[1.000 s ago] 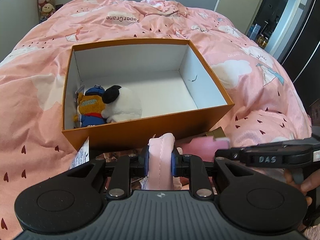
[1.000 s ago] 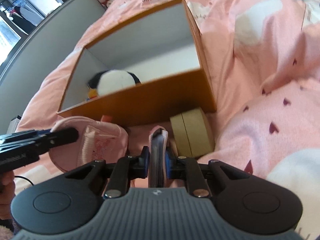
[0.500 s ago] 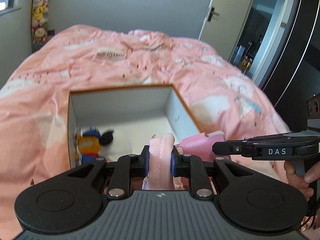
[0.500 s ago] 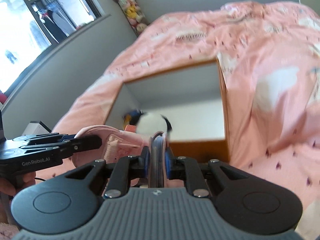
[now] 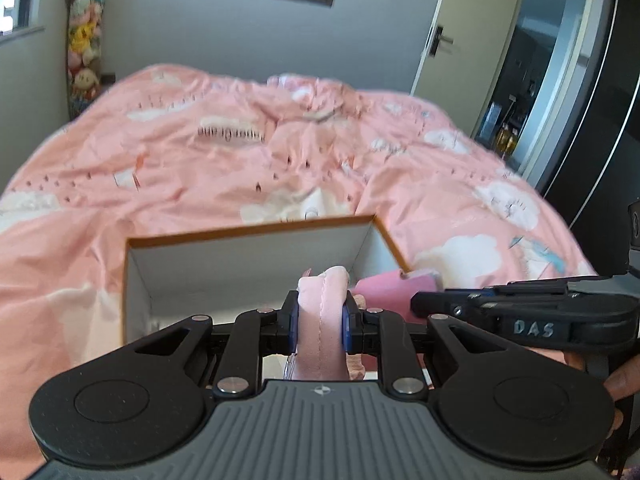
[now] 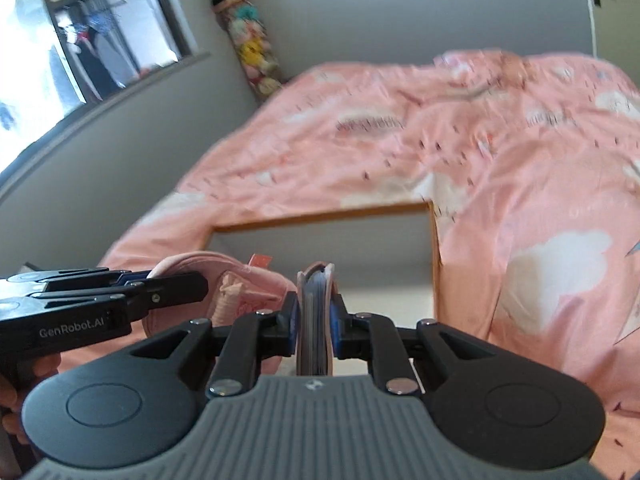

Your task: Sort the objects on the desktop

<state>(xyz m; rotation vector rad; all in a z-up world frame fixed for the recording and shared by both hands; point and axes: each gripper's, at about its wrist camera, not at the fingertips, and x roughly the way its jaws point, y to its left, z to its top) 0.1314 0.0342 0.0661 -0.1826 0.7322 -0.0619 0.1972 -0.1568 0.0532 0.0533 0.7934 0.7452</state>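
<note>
The left gripper (image 5: 320,330) is clamped on a fold of a soft pink fabric pouch (image 5: 322,320), its blue pads (image 5: 293,326) pressing the padded, stitched edge from both sides so that the fold stands up between them. In the right wrist view the same pouch shows as a rounded pink shape with a small bow on it, pinched by the black fingers of the left gripper, whose body reads "GenRobot.AI". The right gripper (image 6: 316,322) is closed tight on a thin pink-covered booklet (image 6: 316,312), held on edge with its grey-blue pages facing the camera. In the left wrist view the booklet's pink cover sticks out beyond the tip of the right gripper, whose side reads "DAS", and part of a hand (image 5: 618,380) shows at the frame's right edge. Just beyond both held things lies an open cardboard box (image 5: 248,236), orange-brown outside and white inside; the pouch and the booklet sit in front of its near part, and whether they are over the opening or before it I cannot tell. The box rests on a bed covered by a pink duvet (image 5: 200,168) printed with white clouds. Behind the bed stand a grey wall, a column of soft toys (image 5: 82,48) in the corner, and a door (image 5: 436,48).
</note>
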